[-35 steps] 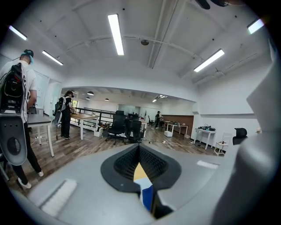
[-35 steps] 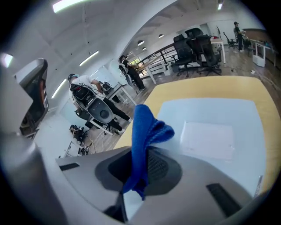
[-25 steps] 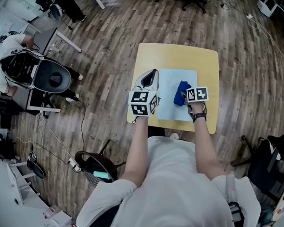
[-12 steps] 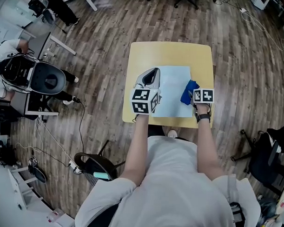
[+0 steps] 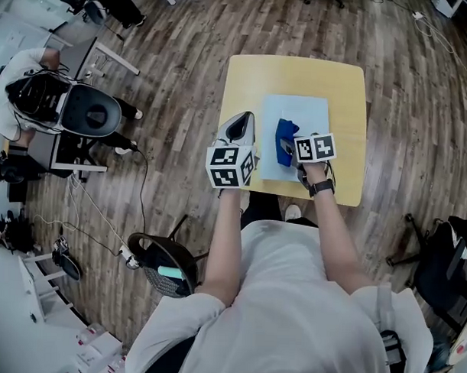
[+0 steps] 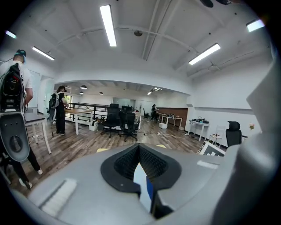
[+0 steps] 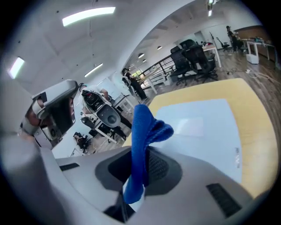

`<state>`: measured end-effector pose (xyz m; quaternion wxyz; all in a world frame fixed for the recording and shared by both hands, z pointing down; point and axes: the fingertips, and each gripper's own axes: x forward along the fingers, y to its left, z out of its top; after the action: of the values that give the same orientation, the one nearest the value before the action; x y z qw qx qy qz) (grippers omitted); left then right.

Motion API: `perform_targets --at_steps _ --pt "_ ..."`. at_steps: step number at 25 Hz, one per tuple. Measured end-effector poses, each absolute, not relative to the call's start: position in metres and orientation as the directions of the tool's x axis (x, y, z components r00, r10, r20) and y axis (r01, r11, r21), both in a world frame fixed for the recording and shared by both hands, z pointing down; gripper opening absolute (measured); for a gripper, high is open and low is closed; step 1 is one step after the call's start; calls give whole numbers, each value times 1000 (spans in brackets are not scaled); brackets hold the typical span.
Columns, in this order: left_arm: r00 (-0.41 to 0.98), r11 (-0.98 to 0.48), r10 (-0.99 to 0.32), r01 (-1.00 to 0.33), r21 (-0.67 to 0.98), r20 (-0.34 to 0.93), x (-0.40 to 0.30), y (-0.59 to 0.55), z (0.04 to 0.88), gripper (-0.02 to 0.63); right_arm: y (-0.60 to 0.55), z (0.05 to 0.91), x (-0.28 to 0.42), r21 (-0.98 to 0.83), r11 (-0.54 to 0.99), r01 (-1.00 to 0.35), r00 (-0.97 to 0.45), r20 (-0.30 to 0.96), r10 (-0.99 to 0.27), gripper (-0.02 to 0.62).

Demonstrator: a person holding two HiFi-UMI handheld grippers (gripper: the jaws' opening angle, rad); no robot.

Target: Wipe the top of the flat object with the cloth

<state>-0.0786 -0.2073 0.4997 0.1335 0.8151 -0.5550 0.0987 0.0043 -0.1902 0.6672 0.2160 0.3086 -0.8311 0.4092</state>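
Observation:
A pale blue flat sheet [image 5: 308, 119] lies on the small yellow table [image 5: 299, 73]. My right gripper [image 5: 294, 151] is shut on a bright blue cloth [image 5: 284, 142], which rests on the sheet's near left part. In the right gripper view the cloth [image 7: 142, 127] stands up out of the shut jaws [image 7: 139, 160], with the sheet [image 7: 202, 125] stretching ahead. My left gripper [image 5: 241, 129] hovers at the table's left edge, beside the sheet. In the left gripper view its jaws [image 6: 139, 151] are shut with nothing in them and point out over the office.
A wood floor surrounds the table. At the left are a person and a white seat shell [image 5: 87, 112]; cables trail on the floor. A round bin [image 5: 165, 275] stands near my left leg. A dark chair [image 5: 445, 254] is at the right.
The right gripper has carried the cloth from the sheet's right edge over to its left part. The left gripper has kept its place beside the sheet.

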Motion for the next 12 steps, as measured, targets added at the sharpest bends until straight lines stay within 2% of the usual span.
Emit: perform_targets --at_steps 7,12 --pt "306 -308 -890 -950 50 338 -117 -173 507 9 -169 690 -82 -605 531 -593 -780 595 -193 58" --pt "269 -271 -900 -962 43 344 -145 -166 509 9 -167 707 -99 -565 543 -622 -742 646 -178 58"
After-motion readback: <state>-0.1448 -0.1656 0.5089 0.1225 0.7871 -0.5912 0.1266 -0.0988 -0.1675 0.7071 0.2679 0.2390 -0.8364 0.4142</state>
